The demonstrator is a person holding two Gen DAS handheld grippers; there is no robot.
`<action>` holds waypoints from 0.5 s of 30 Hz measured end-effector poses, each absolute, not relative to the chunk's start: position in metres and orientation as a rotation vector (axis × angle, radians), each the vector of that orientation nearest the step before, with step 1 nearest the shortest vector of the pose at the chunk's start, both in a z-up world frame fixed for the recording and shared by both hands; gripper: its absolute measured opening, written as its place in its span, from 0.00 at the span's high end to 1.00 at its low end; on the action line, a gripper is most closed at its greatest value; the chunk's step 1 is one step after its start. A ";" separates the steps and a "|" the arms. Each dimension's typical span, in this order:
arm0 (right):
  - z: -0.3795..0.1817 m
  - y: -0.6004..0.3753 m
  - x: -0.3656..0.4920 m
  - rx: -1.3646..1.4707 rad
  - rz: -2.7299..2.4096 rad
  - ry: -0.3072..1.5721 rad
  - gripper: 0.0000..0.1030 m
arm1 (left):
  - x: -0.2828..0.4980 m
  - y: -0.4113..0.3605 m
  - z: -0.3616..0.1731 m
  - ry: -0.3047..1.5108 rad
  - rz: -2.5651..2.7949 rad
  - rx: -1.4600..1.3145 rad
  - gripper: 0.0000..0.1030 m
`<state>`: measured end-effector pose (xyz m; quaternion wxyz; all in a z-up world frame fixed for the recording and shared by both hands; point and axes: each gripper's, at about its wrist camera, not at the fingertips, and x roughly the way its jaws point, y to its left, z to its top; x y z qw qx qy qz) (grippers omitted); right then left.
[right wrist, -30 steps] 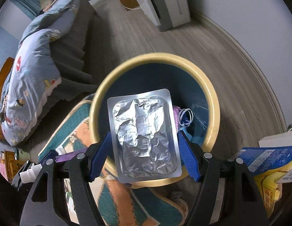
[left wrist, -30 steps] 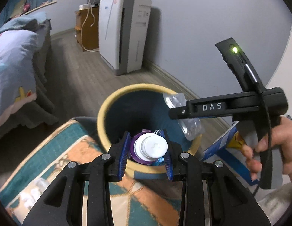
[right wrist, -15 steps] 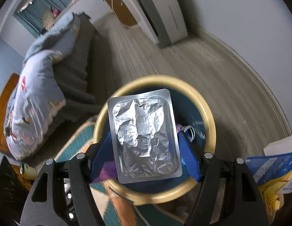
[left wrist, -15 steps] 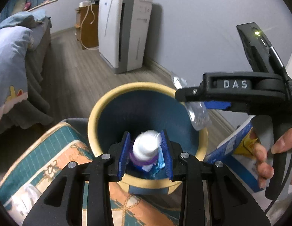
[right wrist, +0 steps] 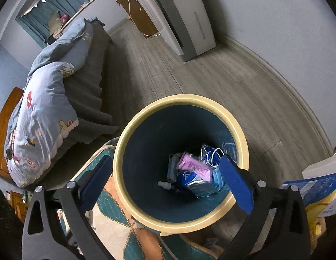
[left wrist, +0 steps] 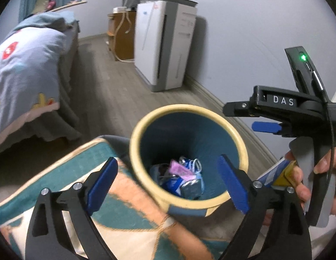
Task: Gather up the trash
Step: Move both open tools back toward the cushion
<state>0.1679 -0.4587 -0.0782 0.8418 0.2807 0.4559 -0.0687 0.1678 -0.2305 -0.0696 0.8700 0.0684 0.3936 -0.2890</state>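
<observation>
A round waste bin [right wrist: 241, 149] with a cream rim and a dark blue inside stood on the grey wood floor [right wrist: 211, 73], its near edge against a teal, orange and cream patterned mat [left wrist: 129, 197]. At its bottom lay a heap of trash [right wrist: 193, 173]: a pink wrapper [right wrist: 195, 165], blue and silvery packets, white looped strings, and a small bottle [right wrist: 165, 185] lying on its side with its pale cap toward the left.

The left hand-held gripper [left wrist: 168, 183] hovered over the bin's near rim with its blue-padded fingers [left wrist: 101, 183] spread wide and nothing between them. The right hand-held gripper [right wrist: 165, 183] hung above the bin's mouth, its own fingers [right wrist: 237, 186] likewise wide apart and empty. In the left wrist view its black body, marked DAS, showed at the right above the bin's rim, held in the person's right hand [left wrist: 302, 186].

A second earlier the left tool had pinched a white-capped purple bottle over the bin, and the right had clamped a crumpled foil blister sheet. Half a second earlier both were still held. Now both tools had let go. The bottle lay in the bin; the foil sheet could not be picked out with certainty among the silvery packets.

A bed [right wrist: 44, 99] with a pale blue printed quilt stood to the left, and a white air purifier [left wrist: 165, 43] against the far wall.
</observation>
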 end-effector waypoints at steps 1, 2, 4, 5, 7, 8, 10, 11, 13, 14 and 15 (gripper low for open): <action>-0.076 -0.456 0.167 0.583 -0.144 0.963 0.06 | 0.168 -0.225 -0.066 0.821 -0.594 0.146 0.09; -0.074 -0.454 0.167 0.576 -0.141 0.963 0.06 | 0.164 -0.218 -0.060 0.817 -0.573 0.152 0.09; -0.070 -0.446 0.165 0.553 -0.131 0.969 0.06 | 0.159 -0.207 -0.051 0.815 -0.546 0.158 0.08; -0.067 -0.442 0.164 0.538 -0.126 0.970 0.06 | 0.154 -0.196 -0.045 0.807 -0.526 0.160 0.08; -0.062 -0.433 0.158 0.518 -0.106 0.966 0.06 | 0.147 -0.180 -0.037 0.800 -0.496 0.158 0.08; -0.059 -0.426 0.154 0.510 -0.088 0.963 0.06 | 0.141 -0.168 -0.031 0.795 -0.472 0.158 0.08; -0.055 -0.414 0.148 0.497 -0.058 0.964 0.06 | 0.132 -0.150 -0.023 0.788 -0.442 0.159 0.08; -0.052 -0.406 0.145 0.485 -0.038 0.967 0.06 | 0.127 -0.143 -0.020 0.787 -0.430 0.160 0.08; -0.046 -0.389 0.138 0.454 -0.008 0.969 0.06 | 0.113 -0.124 -0.013 0.787 -0.402 0.170 0.07; -0.043 -0.381 0.135 0.436 0.001 0.973 0.06 | 0.109 -0.118 -0.011 0.786 -0.394 0.175 0.07; -0.040 -0.376 0.132 0.423 0.004 0.977 0.06 | 0.101 -0.108 -0.007 0.783 -0.381 0.182 0.07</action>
